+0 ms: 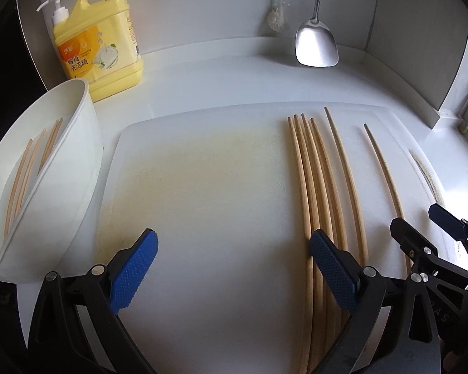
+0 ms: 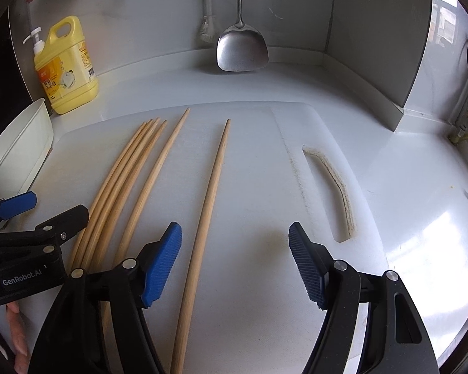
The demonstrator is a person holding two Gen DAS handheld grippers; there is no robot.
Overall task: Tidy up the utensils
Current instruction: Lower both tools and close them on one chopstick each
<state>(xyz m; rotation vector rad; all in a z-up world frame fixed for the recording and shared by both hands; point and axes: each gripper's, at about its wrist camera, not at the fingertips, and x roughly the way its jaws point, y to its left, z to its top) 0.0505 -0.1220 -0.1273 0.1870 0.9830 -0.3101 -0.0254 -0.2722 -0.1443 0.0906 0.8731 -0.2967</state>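
Note:
Several wooden chopsticks [image 1: 315,174] lie side by side on a white cutting board [image 1: 202,171]; they also show in the right wrist view [image 2: 131,174], with one single chopstick [image 2: 207,205] lying apart to their right. A white holder [image 1: 50,168] at the left lies tilted and holds several chopsticks [image 1: 25,168]. My left gripper [image 1: 234,249] is open and empty above the board, its right finger over the bundle. My right gripper [image 2: 234,246] is open and empty, low over the board, with the single chopstick just inside its left finger.
A yellow dish-soap bottle [image 1: 99,37] stands at the back left. A metal spatula [image 1: 316,43] hangs against the back wall beside a brush [image 1: 276,15]. The board has a handle slot [image 2: 333,187] at its right. The wall corner steps out at the right.

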